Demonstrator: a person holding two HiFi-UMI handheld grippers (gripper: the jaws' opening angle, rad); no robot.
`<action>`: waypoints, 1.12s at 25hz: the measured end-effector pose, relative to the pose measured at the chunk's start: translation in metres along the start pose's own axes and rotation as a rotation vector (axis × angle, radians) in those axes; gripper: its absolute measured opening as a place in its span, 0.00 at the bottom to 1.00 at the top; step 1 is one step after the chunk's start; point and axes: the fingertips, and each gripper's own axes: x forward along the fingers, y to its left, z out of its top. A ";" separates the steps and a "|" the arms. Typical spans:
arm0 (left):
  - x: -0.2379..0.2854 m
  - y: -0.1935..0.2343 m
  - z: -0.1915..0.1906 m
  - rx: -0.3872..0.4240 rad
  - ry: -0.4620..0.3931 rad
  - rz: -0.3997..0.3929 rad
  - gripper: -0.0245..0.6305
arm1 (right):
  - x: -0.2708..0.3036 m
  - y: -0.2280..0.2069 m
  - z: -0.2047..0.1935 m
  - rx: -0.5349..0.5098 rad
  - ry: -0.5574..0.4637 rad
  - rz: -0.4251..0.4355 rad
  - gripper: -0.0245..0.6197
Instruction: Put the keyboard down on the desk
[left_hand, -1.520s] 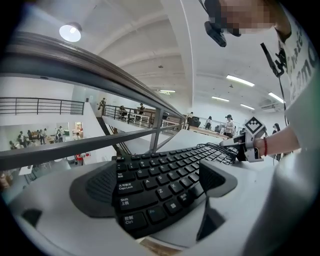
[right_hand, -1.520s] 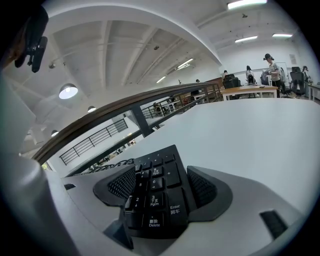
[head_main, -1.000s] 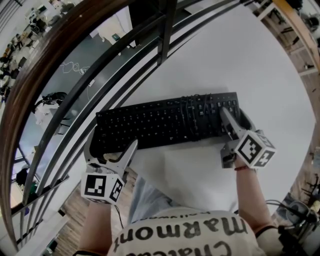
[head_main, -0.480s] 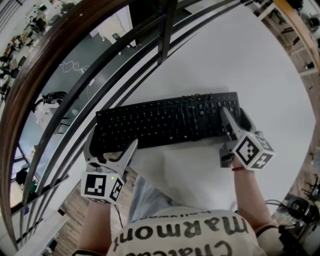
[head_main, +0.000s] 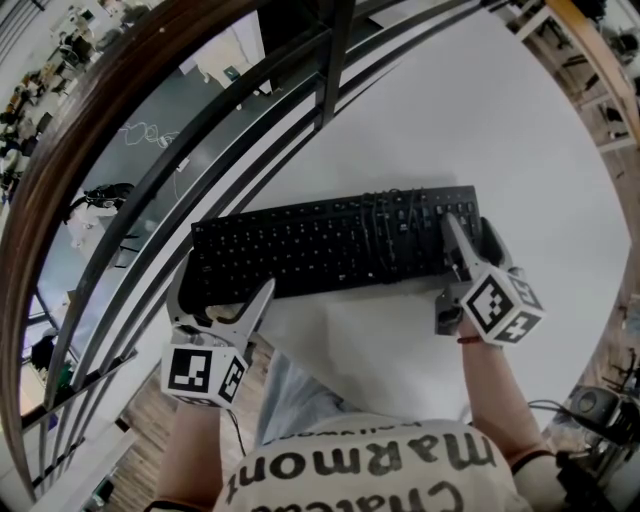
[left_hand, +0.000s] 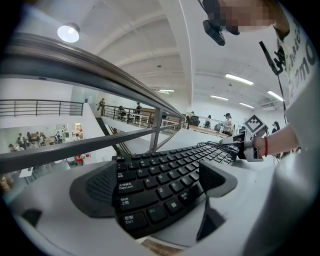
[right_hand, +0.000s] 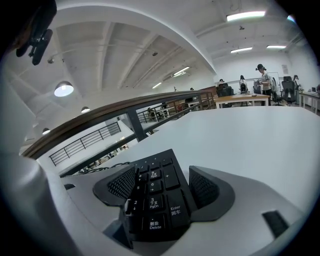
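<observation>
A black keyboard (head_main: 335, 245) lies across the white desk (head_main: 480, 130), with its cable bunched on top of its keys. My left gripper (head_main: 220, 298) straddles the keyboard's left end (left_hand: 150, 192), jaws spread wide, one pad (left_hand: 97, 187) beside the end and the other (left_hand: 215, 177) over the front edge. My right gripper (head_main: 470, 240) straddles the number-pad end (right_hand: 157, 200). It stands open, with a narrow gap between the right pad (right_hand: 207, 189) and the keyboard's edge. The left pad (right_hand: 120, 185) sits against the keys.
A dark metal railing with a wooden handrail (head_main: 150, 110) runs close behind the keyboard, with a drop to a lower floor beyond it. The desk edge and wooden floor (head_main: 150, 410) lie under my left gripper. White desk surface (head_main: 380, 340) stretches in front of the keyboard.
My right gripper has drawn back slightly toward me and to the left. The keyboard and my left gripper have not moved.
</observation>
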 end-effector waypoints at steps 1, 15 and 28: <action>0.000 0.000 0.000 0.000 -0.001 -0.001 0.80 | 0.000 -0.001 0.000 0.000 -0.001 -0.004 0.56; 0.000 0.000 0.001 0.000 -0.001 -0.004 0.80 | -0.003 0.000 0.006 -0.037 -0.045 -0.038 0.56; -0.002 -0.002 0.003 0.002 -0.010 -0.008 0.80 | -0.003 -0.003 0.007 -0.054 -0.076 -0.053 0.56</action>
